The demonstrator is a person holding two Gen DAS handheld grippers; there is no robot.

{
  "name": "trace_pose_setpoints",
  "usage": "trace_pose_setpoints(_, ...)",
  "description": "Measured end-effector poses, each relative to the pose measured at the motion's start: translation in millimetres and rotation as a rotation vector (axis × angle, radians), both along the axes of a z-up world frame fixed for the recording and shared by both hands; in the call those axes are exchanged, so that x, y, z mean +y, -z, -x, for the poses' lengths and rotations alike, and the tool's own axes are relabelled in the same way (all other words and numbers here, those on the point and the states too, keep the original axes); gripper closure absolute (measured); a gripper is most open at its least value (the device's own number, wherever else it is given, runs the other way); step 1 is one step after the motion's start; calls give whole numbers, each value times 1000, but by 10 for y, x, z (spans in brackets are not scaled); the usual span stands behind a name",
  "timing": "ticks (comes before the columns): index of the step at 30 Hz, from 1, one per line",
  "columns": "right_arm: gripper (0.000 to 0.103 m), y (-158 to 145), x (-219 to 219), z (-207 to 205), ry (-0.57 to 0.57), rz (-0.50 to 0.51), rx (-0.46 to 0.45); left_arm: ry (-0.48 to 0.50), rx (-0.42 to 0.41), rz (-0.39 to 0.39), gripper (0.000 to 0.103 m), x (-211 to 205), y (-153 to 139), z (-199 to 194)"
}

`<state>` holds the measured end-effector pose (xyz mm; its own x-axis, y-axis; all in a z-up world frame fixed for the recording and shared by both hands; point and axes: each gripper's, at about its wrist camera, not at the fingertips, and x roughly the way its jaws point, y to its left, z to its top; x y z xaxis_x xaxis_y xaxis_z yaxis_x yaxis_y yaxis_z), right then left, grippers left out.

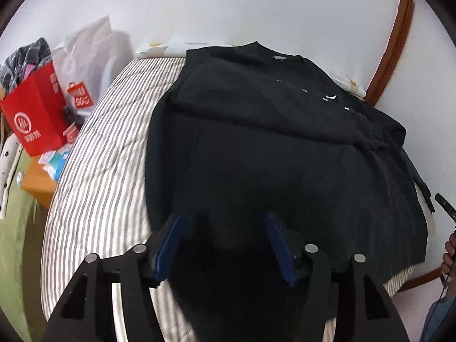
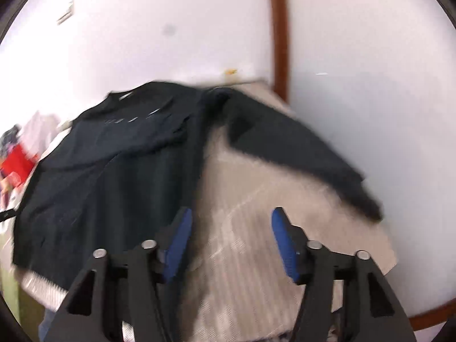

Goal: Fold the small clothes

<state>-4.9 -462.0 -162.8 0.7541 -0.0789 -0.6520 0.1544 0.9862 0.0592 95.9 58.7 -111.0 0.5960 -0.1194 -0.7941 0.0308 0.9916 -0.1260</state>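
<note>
A black long-sleeved top (image 1: 270,142) lies flat on a striped mattress (image 1: 102,188), collar toward the far wall, with one sleeve folded across its chest. My left gripper (image 1: 225,222) is open and empty, hovering over the top's near hem. In the right wrist view the top (image 2: 119,171) lies to the left and its other sleeve (image 2: 299,148) stretches out to the right over the mattress (image 2: 256,228). My right gripper (image 2: 230,216) is open and empty above bare mattress between body and sleeve. This view is motion-blurred.
A red paper bag (image 1: 37,114) and a white shopping bag (image 1: 85,62) stand at the left beside the mattress, with small packets and an orange surface (image 1: 37,182) below them. White walls with a brown wooden trim (image 1: 396,37) close the far side. A hand (image 1: 450,250) shows at the right edge.
</note>
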Motion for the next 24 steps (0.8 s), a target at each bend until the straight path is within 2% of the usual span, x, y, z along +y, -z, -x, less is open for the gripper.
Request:
trace_pose_setpoints(8,41,156,-627,-608,113,65,98,-16,16,-17,43,-233,43,-492)
trace_pose_setpoints(14,41,391,-977,-959,134,87,152,-40,34,-27,43,-285,124,-738)
trace_pose_setpoints(20,41,593,-1076,-1150,101,114,199,-55,56,-49,43,-325,214,-881)
trace_pose_setpoints(22,47,599,-1083,-1164,101,109,187,-59,61,-52,43,-322,232,-901)
trace_pose_setpoints(23,58,600,-1086,-1173,98,104,185,-59,66,-48,43,-316,239,-909)
trace_pose_setpoints(24,73,602,-1085,-1191,95,100,181,-58,69,-45,43,-315,243,-920)
